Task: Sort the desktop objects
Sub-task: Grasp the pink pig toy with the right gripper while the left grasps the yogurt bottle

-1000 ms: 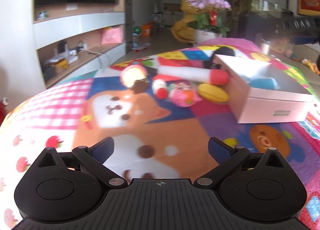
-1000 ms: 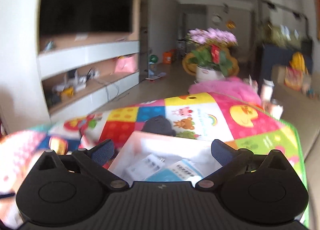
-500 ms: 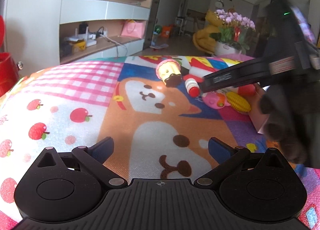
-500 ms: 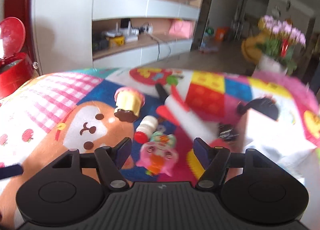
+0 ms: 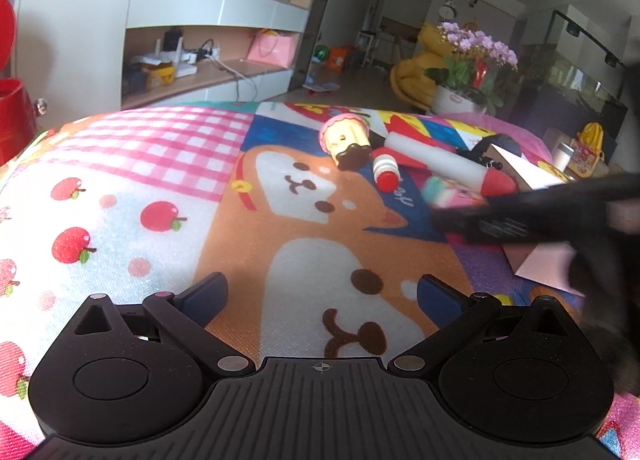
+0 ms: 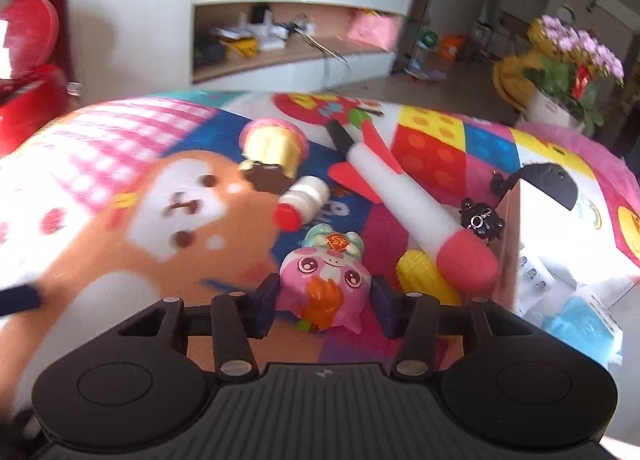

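Several toys lie on a colourful cartoon mat. My right gripper has its jaws on both sides of a pink squishy animal toy; whether they press it is unclear. Around it lie a yellow corn toy, a white foam rocket with a red tip, a small white bottle with a red cap, a cupcake toy and a black charm. My left gripper is open and empty over the mat. The right gripper's dark body crosses the left wrist view, hiding the pink toy.
An open white box with small packets and a blue item stands right of the toys. A black round object lies behind it. A red bin stands at the far left. A flower pot is beyond the mat.
My right gripper has come down onto the toy group and narrowed its jaws around the pink animal toy. My left gripper has barely moved and stays open.
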Tool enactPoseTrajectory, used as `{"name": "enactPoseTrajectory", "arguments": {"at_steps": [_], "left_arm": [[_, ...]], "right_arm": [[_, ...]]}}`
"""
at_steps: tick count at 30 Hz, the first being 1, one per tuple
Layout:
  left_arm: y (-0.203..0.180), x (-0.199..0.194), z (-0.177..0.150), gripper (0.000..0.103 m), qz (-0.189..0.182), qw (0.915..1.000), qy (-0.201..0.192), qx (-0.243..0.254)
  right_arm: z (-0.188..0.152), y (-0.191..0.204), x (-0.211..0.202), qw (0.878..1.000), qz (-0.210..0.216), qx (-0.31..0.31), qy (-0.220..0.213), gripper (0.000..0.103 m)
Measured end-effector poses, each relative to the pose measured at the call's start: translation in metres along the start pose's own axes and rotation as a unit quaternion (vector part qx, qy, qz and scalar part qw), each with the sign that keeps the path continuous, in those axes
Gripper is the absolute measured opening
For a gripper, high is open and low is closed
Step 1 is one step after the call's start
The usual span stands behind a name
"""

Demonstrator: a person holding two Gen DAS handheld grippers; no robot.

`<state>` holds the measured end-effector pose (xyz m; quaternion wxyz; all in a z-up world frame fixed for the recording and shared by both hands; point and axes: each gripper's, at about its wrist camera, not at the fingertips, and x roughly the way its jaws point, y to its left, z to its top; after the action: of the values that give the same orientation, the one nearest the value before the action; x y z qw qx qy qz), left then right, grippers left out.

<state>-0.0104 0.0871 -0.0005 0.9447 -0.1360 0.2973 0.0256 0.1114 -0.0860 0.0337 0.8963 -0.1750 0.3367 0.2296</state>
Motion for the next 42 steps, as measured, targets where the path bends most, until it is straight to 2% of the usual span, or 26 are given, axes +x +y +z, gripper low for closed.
{"name": "enactPoseTrajectory", "arguments": {"at_steps": [3, 7, 12, 16, 17, 18, 19, 20, 21, 22, 23, 27, 29, 31, 33, 35, 38, 42], "left_arm": [[-0.002, 0.0, 0.0, 0.103, 0.005, 1.0, 0.001, 0.003], [-0.009, 0.002, 0.002, 0.103, 0.013, 0.9996, 0.005, 0.025], [-0.033, 0.012, 0.017, 0.103, -0.001, 0.9981, -0.002, 0.062], [-0.063, 0.029, 0.037, 0.103, -0.001, 0.9932, -0.026, 0.114], [-0.07, 0.035, 0.043, 0.103, 0.003, 0.9917, -0.03, 0.125], [-0.075, 0.042, 0.047, 0.103, 0.006, 0.9906, -0.031, 0.133], [-0.081, 0.049, 0.053, 0.102, 0.009, 0.9896, -0.03, 0.14], [-0.087, 0.056, 0.056, 0.099, 0.013, 0.9887, -0.03, 0.146], [-0.092, 0.062, 0.06, 0.095, 0.017, 0.9878, -0.03, 0.152], [-0.096, 0.07, 0.063, 0.08, 0.021, 0.9869, -0.026, 0.158], [-0.098, 0.079, 0.067, 0.07, 0.025, 0.9865, -0.019, 0.161], [-0.1, 0.114, 0.075, 0.069, 0.042, 0.9884, 0.01, 0.145], [-0.1, 0.127, 0.077, 0.058, 0.056, 0.9878, 0.021, 0.144], [-0.099, 0.134, 0.079, 0.055, 0.062, 0.9881, 0.026, 0.138], [-0.099, 0.14, 0.08, 0.049, 0.066, 0.9878, 0.031, 0.138], [-0.101, 0.143, 0.077, 0.029, 0.076, 0.985, 0.032, 0.151], [-0.102, 0.135, 0.073, 0.029, 0.079, 0.9823, 0.027, 0.167], [-0.097, 0.1, 0.065, 0.029, 0.058, 0.9819, 0.025, 0.179]], "right_arm": [[-0.02, -0.005, -0.038, 1.0, 0.019, 0.001, -0.01, 0.048], [-0.055, -0.023, -0.081, 1.0, 0.017, 0.015, -0.016, 0.048], [-0.1, -0.047, -0.107, 0.999, -0.032, 0.028, -0.019, 0.048], [-0.124, -0.075, -0.109, 0.995, -0.048, 0.081, -0.017, 0.048], [-0.128, -0.081, -0.109, 0.994, -0.05, 0.093, -0.022, 0.052], [-0.132, -0.086, -0.111, 0.993, -0.053, 0.104, -0.028, 0.063], [-0.136, -0.09, -0.112, 0.991, -0.056, 0.116, -0.038, 0.069], [-0.141, -0.093, -0.114, 0.989, -0.058, 0.127, -0.049, 0.079], [-0.144, -0.095, -0.115, 0.987, -0.059, 0.136, -0.057, 0.083], [-0.147, -0.097, -0.116, 0.986, -0.059, 0.146, -0.064, 0.085], [-0.15, -0.099, -0.116, 0.984, -0.057, 0.156, -0.071, 0.085], [-0.158, -0.104, -0.115, 0.975, -0.046, 0.195, -0.092, 0.089], [-0.161, -0.106, -0.113, 0.972, -0.046, 0.208, -0.099, 0.091], [-0.162, -0.11, -0.114, 0.969, -0.045, 0.221, -0.105, 0.092], [-0.164, -0.112, -0.114, 0.966, -0.047, 0.229, -0.113, 0.098], [-0.164, -0.113, -0.113, 0.965, -0.043, 0.23, -0.115, 0.099], [-0.164, -0.113, -0.111, 0.965, -0.041, 0.232, -0.113, 0.099], [-0.163, -0.113, -0.111, 0.964, -0.041, 0.237, -0.11, 0.1]]}}
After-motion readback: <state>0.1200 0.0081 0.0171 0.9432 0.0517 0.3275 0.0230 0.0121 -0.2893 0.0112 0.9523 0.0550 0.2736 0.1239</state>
